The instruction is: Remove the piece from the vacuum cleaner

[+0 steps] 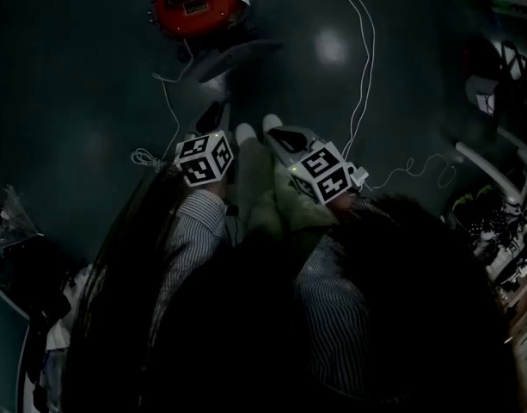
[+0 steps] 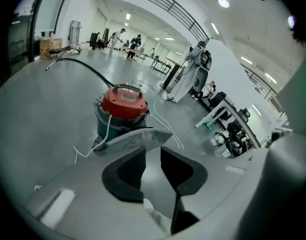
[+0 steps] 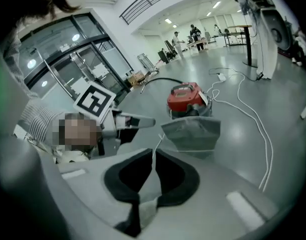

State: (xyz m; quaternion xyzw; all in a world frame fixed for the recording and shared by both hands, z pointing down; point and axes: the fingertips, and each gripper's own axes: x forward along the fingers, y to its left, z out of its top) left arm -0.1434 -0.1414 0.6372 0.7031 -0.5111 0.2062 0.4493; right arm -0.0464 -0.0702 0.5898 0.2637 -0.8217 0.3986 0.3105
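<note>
The red-lidded vacuum cleaner [image 1: 194,3] [image 2: 124,104] [image 3: 185,98] stands on the grey floor ahead of me. A flat grey cloth piece [image 1: 237,57] [image 2: 135,140] [image 3: 191,131] sits between it and the grippers, off the vacuum. My left gripper [image 1: 218,114] [image 2: 153,166] is open just behind the piece's near edge, with nothing pressed between its pads. My right gripper [image 1: 276,130] [image 3: 153,166] has its pads almost together. A thin white line runs from that slit up to the piece's left corner, and I cannot tell if it is gripped.
White cables [image 1: 364,67] [image 3: 252,119] snake across the floor right of the vacuum, and a thinner cord [image 1: 164,101] trails left. A black hose [image 2: 88,69] lies beyond. Racks and desks [image 1: 495,162] line the right side. My white shoes [image 1: 246,132] are under the grippers.
</note>
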